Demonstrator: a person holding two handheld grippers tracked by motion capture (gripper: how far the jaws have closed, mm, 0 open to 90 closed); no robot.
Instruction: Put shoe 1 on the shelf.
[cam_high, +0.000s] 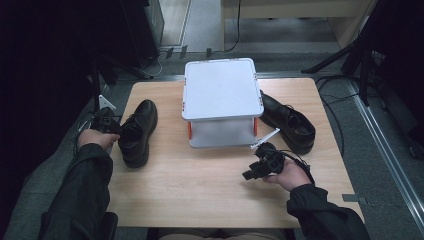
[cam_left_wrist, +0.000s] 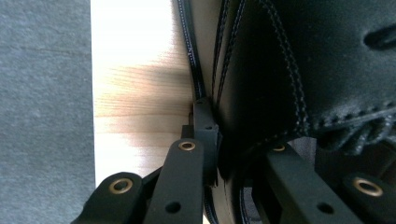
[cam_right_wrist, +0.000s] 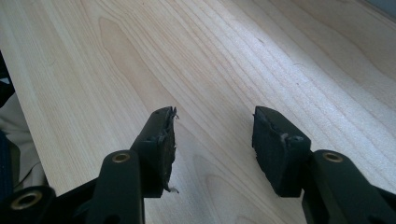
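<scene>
Your two dark sleeves enter from the bottom edge of the high view, each hand carrying a black gripper over the pale wooden table (cam_high: 200, 195). At the left of the frame, your left gripper (cam_high: 116, 128) meets the heel end of a black leather shoe (cam_high: 138, 131) that lies near the table's left edge, toe pointing toward the top of the picture. In the left gripper view, the jaws are clamped on the shoe's (cam_left_wrist: 299, 70) collar: one jaw sits outside against the stitched leather, the other inside the opening, with laces visible at the right edge and the table's edge and grey floor (cam_left_wrist: 44, 112) at the left.

Lower right of centre in the high view, your right gripper (cam_high: 251, 173) rests just above the bare tabletop, aimed toward the lower left. Its own view shows the right gripper (cam_right_wrist: 212, 135) with jaws spread apart, only wood grain between the worn pads.

At the centre of the frame stands a grey lidded box (cam_high: 221, 102) with orange latches. A second black shoe (cam_high: 289, 122) lies just beside the box's right side, toe toward the lower right.
</scene>
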